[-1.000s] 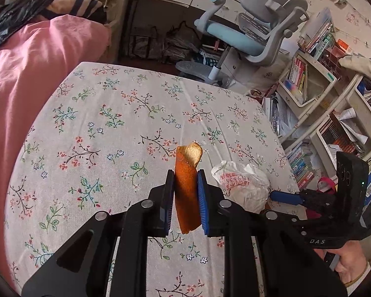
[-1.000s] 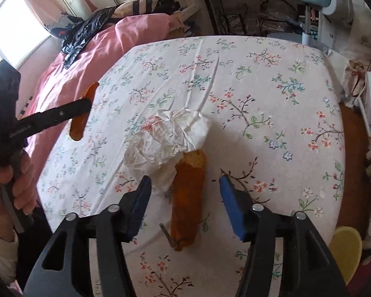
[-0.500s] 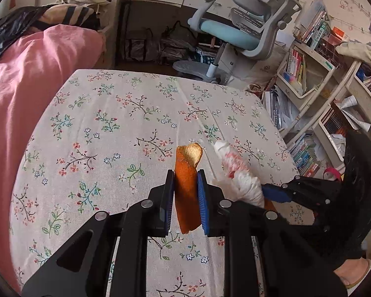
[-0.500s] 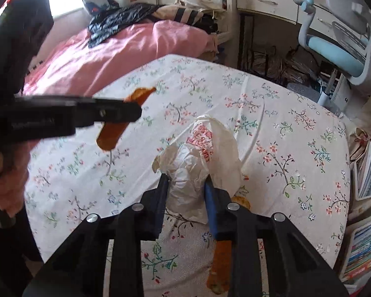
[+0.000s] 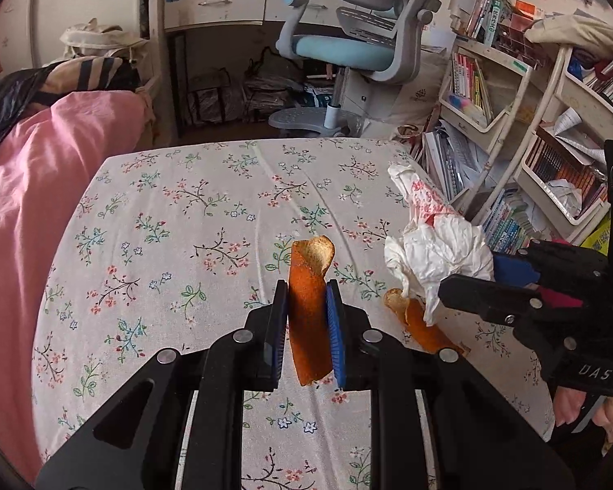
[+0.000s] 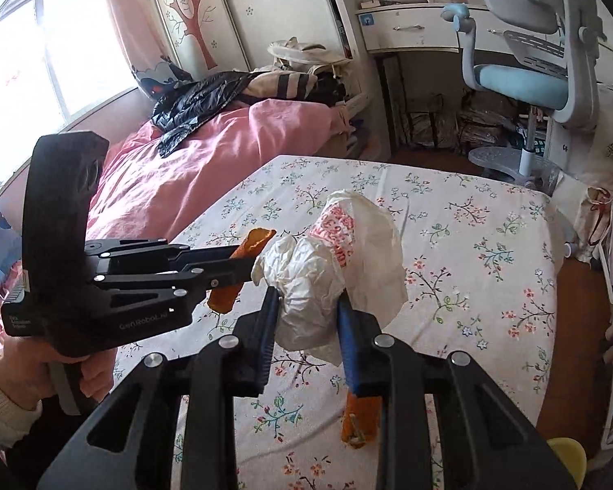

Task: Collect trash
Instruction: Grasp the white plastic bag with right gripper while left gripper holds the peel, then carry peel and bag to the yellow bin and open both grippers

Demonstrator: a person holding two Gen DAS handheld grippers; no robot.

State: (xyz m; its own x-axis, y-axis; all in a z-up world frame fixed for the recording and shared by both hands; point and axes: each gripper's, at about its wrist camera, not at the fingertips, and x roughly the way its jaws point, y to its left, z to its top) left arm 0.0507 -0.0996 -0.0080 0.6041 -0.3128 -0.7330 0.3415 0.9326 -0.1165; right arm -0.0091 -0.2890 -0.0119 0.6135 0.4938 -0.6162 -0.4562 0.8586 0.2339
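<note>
Floral cloth covers the table (image 5: 175, 212), which fills the middle of both views; a pink bed lies at the left and a blue chair (image 5: 347, 49) stands at the top.

At the lower centre of the left wrist view, the left gripper (image 5: 306, 326) is closed on an orange peel (image 5: 308, 286), held upright above the cloth. At the right of that view, the right gripper (image 6: 306, 318) pinches a crumpled white bag (image 6: 331, 269), also lifted clear of the table. A second peel (image 5: 421, 326) lies on the cloth, below the bag and lower right of centre.

Judging by this, the step in hand is pairing trash with bag: both pieces are raised and close together. The next move likely calls for finding the bag's mouth, which I cannot see, and easing the held peel inside. The second peel remains to be gathered.
</note>
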